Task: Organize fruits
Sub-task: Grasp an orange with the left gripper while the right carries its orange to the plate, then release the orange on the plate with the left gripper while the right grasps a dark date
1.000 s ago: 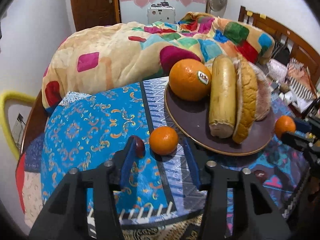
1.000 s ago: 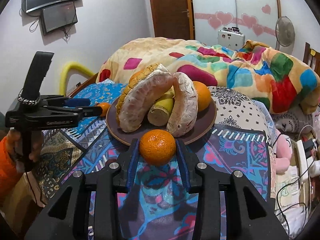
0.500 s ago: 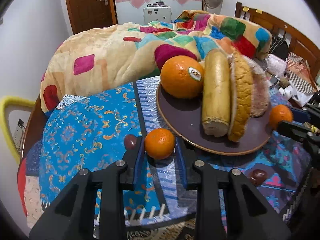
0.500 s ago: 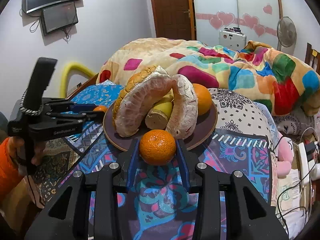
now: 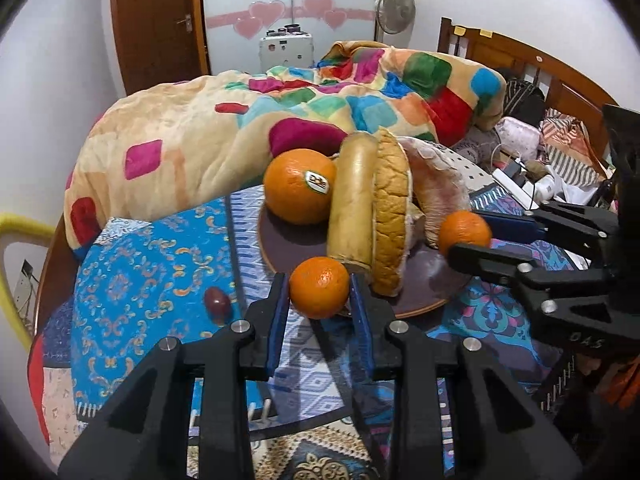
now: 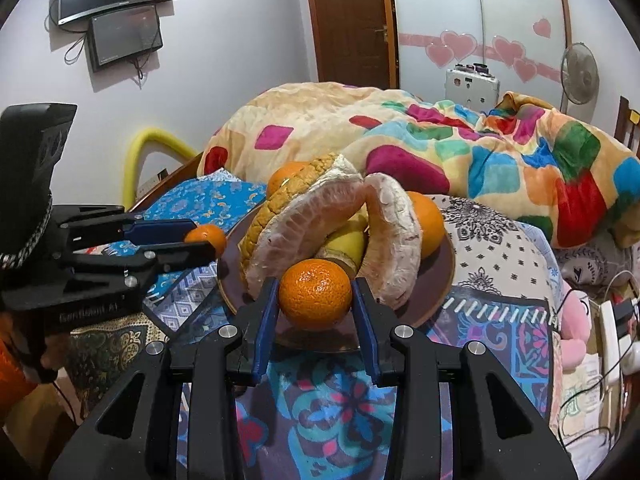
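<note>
A dark brown plate (image 5: 288,240) (image 6: 446,272) on the patterned table holds a large stickered orange (image 5: 298,186), a banana (image 5: 354,204) and peeled pomelo pieces (image 5: 394,208) (image 6: 304,224). My left gripper (image 5: 320,296) is shut on a small mandarin (image 5: 319,293) and holds it at the plate's near rim. My right gripper (image 6: 316,300) is shut on another mandarin (image 6: 315,295), held over the plate's opposite rim. Each gripper shows in the other's view, the right (image 5: 466,236) and the left (image 6: 208,240). A small dark red fruit (image 5: 217,301) lies on the blue cloth left of the left gripper.
A bed with a colourful blanket (image 5: 240,128) rises just behind the table. A yellow chair back (image 5: 12,232) stands at the left. Cables and a power strip (image 6: 612,328) lie at the right. A person's hand (image 6: 24,356) holds the left gripper.
My left gripper closed on the small mandarin, lifted it and carried it right to the plate's rim. My right gripper moved its mandarin forward over the plate's edge.
</note>
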`<action>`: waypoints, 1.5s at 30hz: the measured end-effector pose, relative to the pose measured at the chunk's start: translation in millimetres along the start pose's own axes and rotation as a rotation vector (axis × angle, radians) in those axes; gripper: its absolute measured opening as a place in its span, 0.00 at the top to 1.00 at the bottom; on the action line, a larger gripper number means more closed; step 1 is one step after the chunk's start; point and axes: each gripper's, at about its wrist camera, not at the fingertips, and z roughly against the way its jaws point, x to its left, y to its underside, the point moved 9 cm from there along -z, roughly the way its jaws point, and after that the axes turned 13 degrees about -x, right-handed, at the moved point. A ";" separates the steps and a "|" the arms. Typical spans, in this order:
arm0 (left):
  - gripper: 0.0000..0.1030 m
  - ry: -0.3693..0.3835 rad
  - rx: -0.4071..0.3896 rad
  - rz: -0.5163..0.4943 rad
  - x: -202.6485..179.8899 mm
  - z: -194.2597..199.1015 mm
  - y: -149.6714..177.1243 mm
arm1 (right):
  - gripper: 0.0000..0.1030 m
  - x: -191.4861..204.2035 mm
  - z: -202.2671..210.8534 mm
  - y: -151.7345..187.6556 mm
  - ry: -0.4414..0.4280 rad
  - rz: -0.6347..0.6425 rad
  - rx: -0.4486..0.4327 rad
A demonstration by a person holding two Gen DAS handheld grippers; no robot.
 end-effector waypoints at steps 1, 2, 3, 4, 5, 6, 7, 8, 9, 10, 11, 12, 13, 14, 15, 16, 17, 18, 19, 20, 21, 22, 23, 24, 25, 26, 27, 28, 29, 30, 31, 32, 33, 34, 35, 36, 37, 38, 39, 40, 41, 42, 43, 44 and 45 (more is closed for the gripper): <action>0.70 0.001 0.001 0.001 -0.7 -0.5 0.3 | 0.67 0.0 -1.6 1.4 0.003 0.004 0.008; 0.70 0.003 0.002 0.003 -0.8 -2.0 0.6 | 0.67 0.1 -4.4 3.2 0.005 0.008 0.018; 0.70 0.006 0.005 0.003 -0.8 -3.7 1.2 | 0.67 -0.1 -5.6 4.4 0.005 0.009 0.024; 0.70 0.007 0.007 0.002 -0.5 -5.2 1.9 | 0.67 -0.2 -7.4 6.0 0.005 0.012 0.030; 0.70 0.006 0.005 0.001 -1.1 -5.3 2.1 | 0.67 0.0 -8.3 6.8 0.006 0.014 0.034; 0.70 0.003 0.002 -0.004 -1.3 -5.7 1.7 | 0.67 0.1 -10.2 7.9 0.007 0.019 0.039; 0.70 0.002 0.001 -0.008 -2.1 -5.8 1.8 | 0.67 0.4 -10.9 8.3 0.006 0.021 0.041; 0.70 0.001 -0.001 -0.013 -2.5 -5.9 1.7 | 0.67 1.1 -11.8 8.8 0.006 0.025 0.044; 0.70 0.001 -0.002 -0.014 -2.8 -6.1 1.7 | 0.67 1.4 -12.2 8.8 0.005 0.027 0.045; 0.70 0.002 -0.003 -0.013 -2.6 -5.6 2.4 | 0.67 2.1 -12.6 8.8 0.005 0.031 0.046; 0.70 0.003 -0.003 -0.010 -2.6 -5.6 2.5 | 0.67 2.2 -13.4 8.9 0.007 0.034 0.048; 0.70 0.003 -0.003 -0.008 -2.4 -5.3 2.7 | 0.67 2.0 -14.3 9.4 0.010 0.034 0.052; 0.70 0.001 -0.005 -0.006 -2.4 -5.2 2.6 | 0.67 1.9 -15.2 9.9 0.012 0.033 0.056; 0.70 -0.001 -0.005 -0.008 -2.8 -5.1 2.8 | 0.67 1.4 -15.9 10.6 0.016 0.032 0.060; 0.70 -0.003 -0.006 -0.011 -3.1 -4.9 3.1 | 0.67 0.5 -16.4 11.0 0.021 0.030 0.063; 0.70 -0.007 -0.005 -0.015 -3.5 -4.7 3.3 | 0.67 -0.3 -16.9 11.5 0.022 0.027 0.067; 0.67 -0.009 -0.003 -0.016 -4.2 -4.3 3.6 | 0.67 -0.7 -17.2 12.0 0.022 0.023 0.070; 0.66 -0.005 -0.001 -0.012 -4.9 -3.6 3.9 | 0.67 -0.5 -17.4 12.7 0.024 0.021 0.072; 0.64 -0.003 -0.001 -0.009 -5.2 -3.0 4.2 | 0.67 -0.9 -18.0 13.4 0.026 0.019 0.075; 0.62 0.000 0.002 -0.004 -5.4 -2.1 4.5 | 0.67 -1.4 -17.8 14.1 0.030 0.017 0.079; 0.62 0.000 0.002 -0.002 -5.7 -0.4 4.5 | 0.66 -1.8 -18.3 13.9 0.031 0.017 0.081; 0.61 -0.004 -0.001 -0.002 -5.6 1.6 4.3 | 0.65 -1.6 -17.5 13.4 0.032 0.018 0.078; 0.61 -0.008 -0.004 -0.004 -5.3 3.6 3.9 | 0.61 -1.2 -16.1 12.4 0.037 0.020 0.074; 0.61 -0.009 -0.007 -0.003 -5.1 6.0 3.2 | 0.58 -0.8 -13.8 11.0 0.042 0.023 0.066; 0.60 -0.008 -0.011 -0.001 -4.9 8.7 2.8 | 0.54 -0.2 -11.5 9.7 0.046 0.026 0.058; 0.60 -0.009 -0.014 0.001 -3.8 10.7 2.4 | 0.54 0.7 -9.1 8.3 0.049 0.028 0.051; 0.60 -0.013 -0.020 0.003 -2.7 14.7 1.2 | 0.54 1.5 -6.2 6.6 0.051 0.031 0.046; 0.60 -0.015 -0.028 0.006 -1.7 19.3 -0.2 | 0.54 2.4 -3.9 5.5 0.053 0.033 0.042; 0.59 -0.017 -0.035 0.008 -0.9 23.3 -1.4 | 0.54 3.5 0.1 3.5 0.055 0.034 0.035; 0.57 -0.020 -0.042 0.010 -0.3 27.5 -2.8 | 0.54 4.2 3.5 1.9 0.056 0.034 0.030; 0.54 -0.023 -0.051 0.012 0.6 31.7 -4.0 | 0.54 4.7 4.9 0.5 0.057 0.035 0.027; 0.52 -0.028 -0.060 0.014 1.6 36.2 -5.1 | 0.54 6.3 9.3 -1.0 0.058 0.036 0.021; 0.52 -0.031 -0.067 0.014 1.7 39.7 -6.0 | 0.54 7.5 11.8 -2.1 0.060 0.038 0.016; 0.52 -0.032 -0.074 0.015 1.9 44.0 -6.7 | 0.54 9.2 15.6 -3.5 0.062 0.040 0.010; 0.52 -0.035 -0.080 0.018 2.6 49.1 -7.1 | 0.54 10.4 18.2 -3.9 0.063 0.042 0.007; 0.52 -0.036 -0.084 0.024 3.5 53.4 -7.1 | 0.54 12.9 23.0 -5.0 0.063 0.045 0.002; 0.52 -0.036 -0.087 0.027 4.2 56.5 -7.2 | 0.54 15.2 26.7 -5.0 0.064 0.047 -0.002; 0.51 -0.037 -0.092 0.033 5.2 62.1 -6.7 | 0.54 17.0 29.6 -5.6 0.064 0.050 -0.005; 0.50 -0.040 -0.096 0.035 6.0 65.7 -6.6 | 0.54 20.3 34.4 -6.5 0.066 0.057 -0.013; 0.49 -0.046 -0.101 0.036 7.2 70.1 -6.2 | 0.54 22.7 37.3 -6.9 0.068 0.062 -0.018; 0.47 -0.050 -0.106 0.037 8.7 74.2 -5.8 | 0.54 25.6 40.4 -7.5 0.069 0.066 -0.023; 0.46 -0.053 -0.109 0.038 9.3 77.4 -4.6 | 0.54 27.6 42.3 -7.9 0.068 0.069 -0.026; 0.45 -0.056 -0.111 0.042 10.6 81.4 -3.0 | 0.54 30.6 44.9 -7.6 0.067 0.073 -0.029; 0.44 -0.059 -0.112 0.045 11.7 84.8 -1.1 | 0.54 32.8 47.2 -6.9 0.067 0.075 -0.031; 0.44 -0.061 -0.111 0.049 13.1 87.1 0.8 | 0.54 35.1 48.1 -5.6 0.065 0.075 -0.030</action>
